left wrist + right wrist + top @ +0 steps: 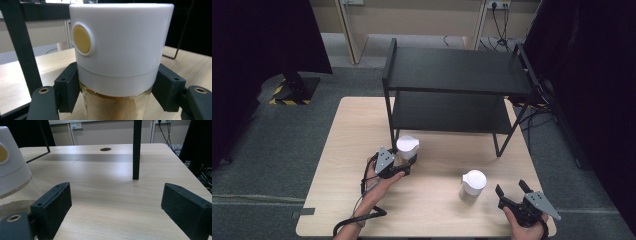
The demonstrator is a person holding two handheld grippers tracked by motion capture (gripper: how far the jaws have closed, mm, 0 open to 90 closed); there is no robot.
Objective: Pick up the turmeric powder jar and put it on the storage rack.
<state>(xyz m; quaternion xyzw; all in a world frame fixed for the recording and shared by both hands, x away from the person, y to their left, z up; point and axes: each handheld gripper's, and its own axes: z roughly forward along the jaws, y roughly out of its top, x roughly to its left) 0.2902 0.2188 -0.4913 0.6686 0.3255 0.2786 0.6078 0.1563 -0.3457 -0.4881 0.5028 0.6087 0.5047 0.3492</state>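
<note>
The left gripper (404, 165) had its fingers (67, 91) clamped on a white-lidded glass jar (407, 148), one pad on each side just below the lid, where the white collar met the glass. That low, level hold looked chosen to keep the jar upright, since the left gripper view showed brownish granules inside it and a round yellow button (81, 39) on the lid's side. Whether the jar's base was resting on the table (342, 165) or lifted just clear of it could not be told. It stood at the front left leg (390, 122) of the black two-tier shelf rack (457, 70), so the rack was probably where it was meant to go, though that is a judgement only.

A second jar (472, 186) of the same kind stood free on the table, nearer the person and to the right of the first. The right gripper (513, 192) lay just beside it at the table's near right corner, its fingers (53, 207) wide apart and holding nothing. In the right gripper view that jar sat at the left edge, outside the span of the fingers, so the gripper was pointed past it towards a rack leg (136, 150) and seemed to be waiting, not yet lined up for a grasp.
</note>
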